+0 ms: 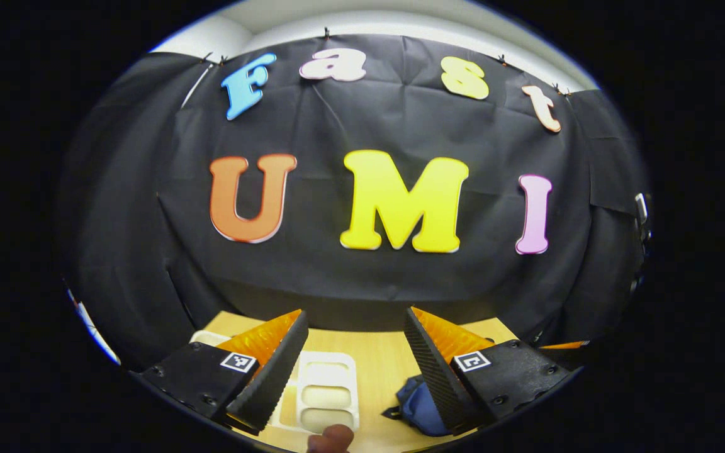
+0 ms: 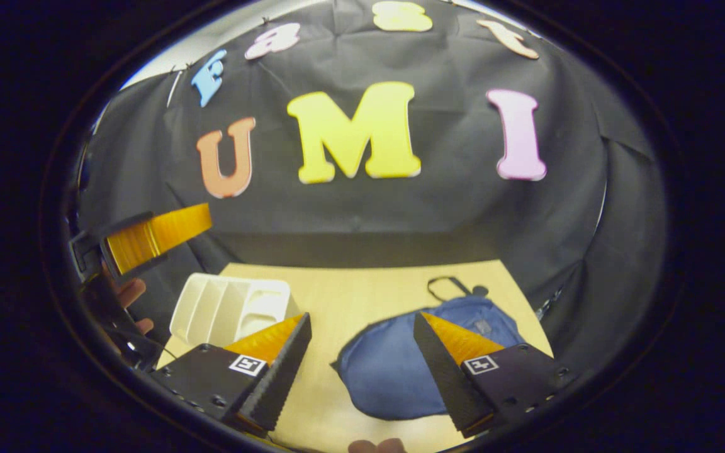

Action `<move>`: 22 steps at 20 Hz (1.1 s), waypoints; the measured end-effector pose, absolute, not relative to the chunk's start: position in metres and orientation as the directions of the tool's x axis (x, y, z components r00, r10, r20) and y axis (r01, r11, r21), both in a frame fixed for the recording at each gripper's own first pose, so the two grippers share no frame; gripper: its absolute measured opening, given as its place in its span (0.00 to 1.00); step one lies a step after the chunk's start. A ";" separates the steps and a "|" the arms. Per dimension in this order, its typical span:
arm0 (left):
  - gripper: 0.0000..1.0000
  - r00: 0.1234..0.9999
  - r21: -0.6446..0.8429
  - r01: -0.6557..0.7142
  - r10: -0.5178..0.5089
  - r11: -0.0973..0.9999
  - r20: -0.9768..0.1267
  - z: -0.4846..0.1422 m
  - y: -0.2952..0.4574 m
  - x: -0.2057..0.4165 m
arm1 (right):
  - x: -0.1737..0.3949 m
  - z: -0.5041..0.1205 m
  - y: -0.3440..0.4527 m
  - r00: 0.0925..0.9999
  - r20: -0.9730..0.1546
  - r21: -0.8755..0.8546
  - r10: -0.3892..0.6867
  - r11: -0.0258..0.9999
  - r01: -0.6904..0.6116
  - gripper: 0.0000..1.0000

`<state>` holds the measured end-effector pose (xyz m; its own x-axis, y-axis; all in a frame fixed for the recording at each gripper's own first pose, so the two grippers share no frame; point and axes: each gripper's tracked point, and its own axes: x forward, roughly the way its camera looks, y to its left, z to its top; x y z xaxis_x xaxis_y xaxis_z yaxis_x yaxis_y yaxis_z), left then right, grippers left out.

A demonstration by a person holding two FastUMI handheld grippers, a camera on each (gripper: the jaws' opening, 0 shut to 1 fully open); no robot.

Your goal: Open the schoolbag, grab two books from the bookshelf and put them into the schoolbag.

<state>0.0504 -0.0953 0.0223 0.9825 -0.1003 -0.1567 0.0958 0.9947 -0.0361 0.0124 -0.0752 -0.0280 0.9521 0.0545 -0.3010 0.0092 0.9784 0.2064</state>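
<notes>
Schoolbag (image 2: 400,371): blue, lying flat and closed on the counter (image 2: 362,296), carry loop at its far end, so its long axis runs away from me; the zip is too small to make out.
Bookshelf (image 2: 230,308): white divided rack on the counter's left part, well apart from the schoolbag; I can see no books in its slots from these angles.
Right hand-held gripper (image 2: 362,352): jaws spread wide, holding nothing, hovering above the counter with the schoolbag just ahead and slightly to its right.
Left hand-held gripper (image 1: 356,358): jaws also wide apart and empty, raised over the bookshelf (image 1: 328,390), the schoolbag (image 1: 419,409) peeking past its right finger.
Key relation: I judge the right one nearer the bag, the left one nearer the rack.
Step in hand: opening the bag, not yet begun by my reading.
</notes>
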 end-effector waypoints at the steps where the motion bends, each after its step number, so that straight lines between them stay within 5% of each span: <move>1: 0.98 0.988 -0.034 0.084 -0.087 0.996 -0.124 0.038 -0.087 0.046 | 0.012 -0.005 -0.074 0.971 -0.237 0.199 0.036 0.980 0.012 0.94; 10: 0.97 0.998 0.001 0.034 -0.034 0.999 0.055 0.108 -0.048 0.015 | -0.010 0.100 -0.068 0.985 0.107 0.169 -0.136 0.979 0.117 0.94; 22: 0.98 0.999 -0.036 -0.024 0.025 0.999 0.045 0.114 -0.019 -0.011 | -0.030 0.120 -0.050 0.976 0.163 0.196 -0.147 0.974 0.114 0.96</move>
<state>-0.0108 -0.0190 0.1136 0.9987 0.0255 0.0451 -0.0238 0.9991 -0.0362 -0.0302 -0.0495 0.1197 0.9756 -0.1470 0.1633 0.1140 0.9740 0.1957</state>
